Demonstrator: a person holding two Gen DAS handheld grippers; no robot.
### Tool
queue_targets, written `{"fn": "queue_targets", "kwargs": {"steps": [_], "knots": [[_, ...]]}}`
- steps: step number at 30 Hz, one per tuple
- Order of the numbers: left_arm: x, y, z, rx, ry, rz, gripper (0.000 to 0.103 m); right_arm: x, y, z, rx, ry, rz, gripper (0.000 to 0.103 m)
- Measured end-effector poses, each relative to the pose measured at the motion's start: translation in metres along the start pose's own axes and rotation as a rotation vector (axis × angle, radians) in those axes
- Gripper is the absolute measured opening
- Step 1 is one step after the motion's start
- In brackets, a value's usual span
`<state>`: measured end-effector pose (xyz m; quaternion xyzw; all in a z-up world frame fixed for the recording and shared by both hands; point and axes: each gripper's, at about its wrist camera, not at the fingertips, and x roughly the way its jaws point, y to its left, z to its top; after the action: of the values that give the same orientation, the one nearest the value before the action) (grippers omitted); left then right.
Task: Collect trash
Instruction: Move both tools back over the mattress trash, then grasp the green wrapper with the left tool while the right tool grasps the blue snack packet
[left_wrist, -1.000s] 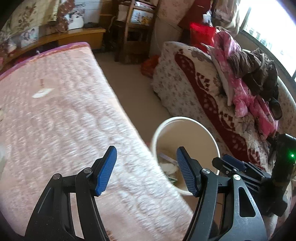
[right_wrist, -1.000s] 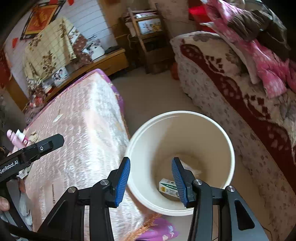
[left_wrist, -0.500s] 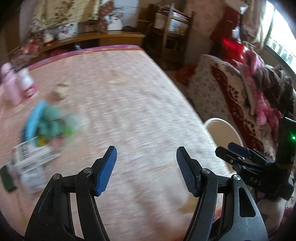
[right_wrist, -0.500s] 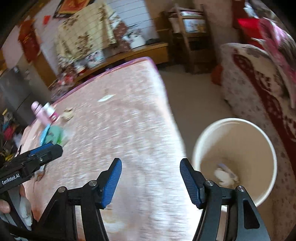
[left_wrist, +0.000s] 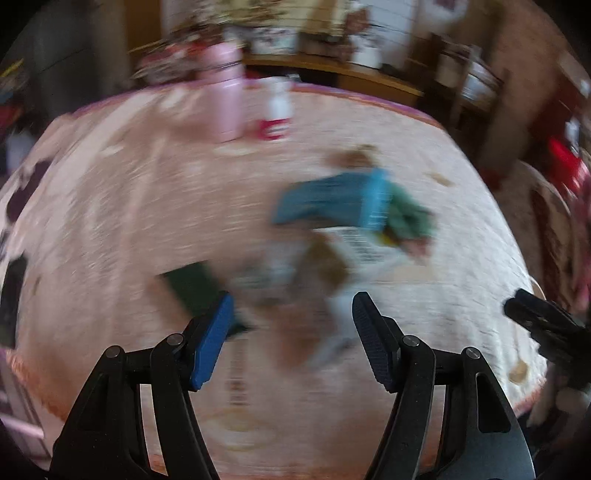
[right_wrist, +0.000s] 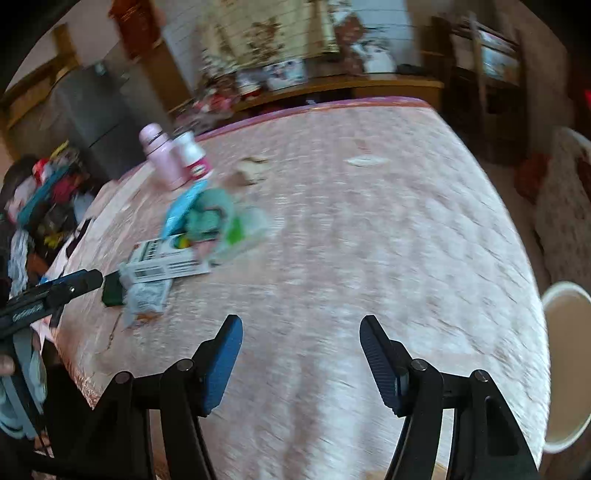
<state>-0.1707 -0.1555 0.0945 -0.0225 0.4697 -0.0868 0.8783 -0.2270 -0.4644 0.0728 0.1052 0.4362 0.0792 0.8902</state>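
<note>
Both tongs, left tongs (left_wrist: 291, 334) and right tongs (right_wrist: 301, 354), gape empty as we judge plenty left: the trash heap (right_wrist: 192, 236) lies ahead of us on the tabletop (right_wrist: 388, 229), the bucket (right_wrist: 565, 369) off right.

**Colours on the Pink Bed**

The quilted pink bedspread (right_wrist: 369, 240) has a purple edge. On it lie a blue-and-green crumpled wrapper (right_wrist: 207, 214), a white printed carton (right_wrist: 166, 264), a pale pink bottle (right_wrist: 162, 158) and a white round bucket (right_wrist: 565, 365) beside.
</note>
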Motion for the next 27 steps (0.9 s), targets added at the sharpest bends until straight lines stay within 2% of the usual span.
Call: {"fn": "queue_targets", "kwargs": {"steps": [6, 11, 13, 15, 17, 22, 24, 26, 27], "knots": [[0.026, 0.058, -0.002, -0.178, 0.037, 0.008, 0.066, 0.026, 0.044, 0.035, -0.068, -0.023, 0.058, 0.069], [0.048, 0.067, 0.002, -0.230, 0.055, -0.020, 0.066, 0.045, 0.068, 0.074, -0.089, -0.030, 0.102, 0.069], [0.057, 0.069, 0.004, -0.250, 0.066, -0.032, 0.066, 0.052, 0.081, 0.092, -0.130, -0.034, 0.115, 0.070], [0.070, 0.070, 0.008, -0.259, 0.087, -0.033, 0.066, 0.062, 0.095, 0.107, -0.186, -0.019, 0.122, 0.074], [0.077, 0.071, 0.009, -0.259, 0.101, -0.039, 0.066, 0.078, 0.110, 0.123, -0.251, 0.010, 0.135, 0.079], [0.079, 0.070, 0.013, -0.224, 0.095, -0.061, 0.065, 0.127, 0.148, 0.148, -0.439, 0.126, 0.118, 0.080], [0.080, 0.071, 0.014, -0.214, 0.095, -0.072, 0.057, 0.150, 0.164, 0.149, -0.541, 0.203, 0.091, 0.080], [0.081, 0.070, 0.015, -0.199, 0.102, -0.105, 0.042, 0.176, 0.177, 0.144, -0.636, 0.298, 0.044, 0.080], [0.081, 0.069, 0.014, -0.194, 0.104, -0.115, 0.039, 0.185, 0.179, 0.141, -0.664, 0.328, 0.020, 0.080]]}}
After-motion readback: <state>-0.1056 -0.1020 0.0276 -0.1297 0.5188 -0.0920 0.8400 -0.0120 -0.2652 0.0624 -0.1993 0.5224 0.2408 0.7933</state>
